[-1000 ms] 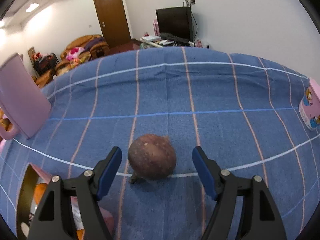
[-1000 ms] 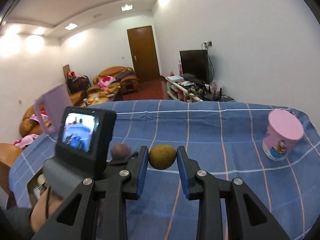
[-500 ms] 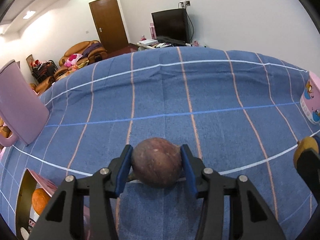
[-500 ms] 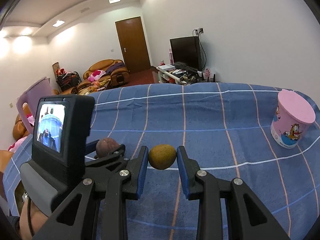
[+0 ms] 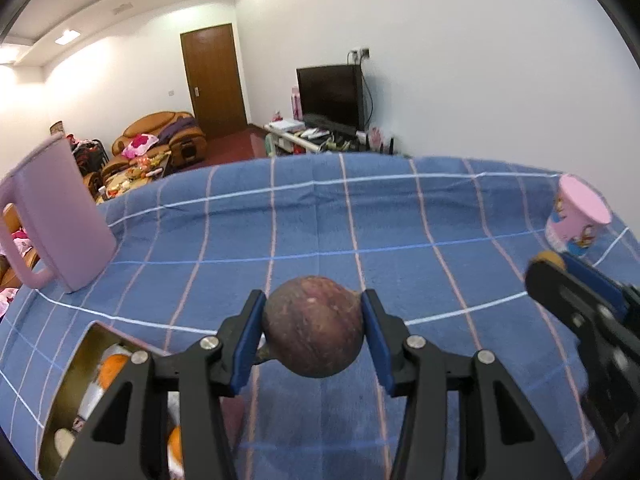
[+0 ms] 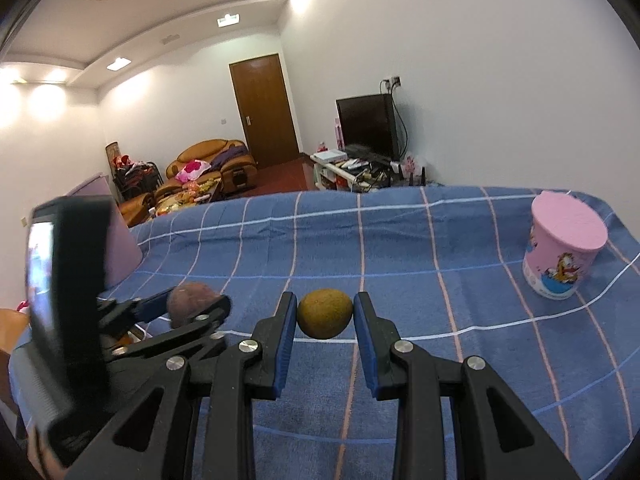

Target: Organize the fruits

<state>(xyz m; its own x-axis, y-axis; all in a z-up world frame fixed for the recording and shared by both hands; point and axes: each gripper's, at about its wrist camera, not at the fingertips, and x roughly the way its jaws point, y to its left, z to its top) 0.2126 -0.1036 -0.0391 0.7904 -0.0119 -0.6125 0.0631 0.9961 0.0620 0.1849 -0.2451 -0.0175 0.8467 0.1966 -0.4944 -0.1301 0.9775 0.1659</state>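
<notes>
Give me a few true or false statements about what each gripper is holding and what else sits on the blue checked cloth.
1. The left gripper holds a purple fruit. True.
2. The right gripper is empty. False: its jaws clamp a yellow-green fruit.
3. The pink cup is lying on its side. False: it stands upright.
4. A pink pitcher stands on the cloth. True.
5. The tin holds only bananas. False: orange fruit shows inside.

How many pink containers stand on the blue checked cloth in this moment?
2. A pink pitcher with a handle stands at the cloth's left edge; a pink cartoon-printed tub stands at the right. The box at lower left is mostly hidden behind the left gripper.
</notes>
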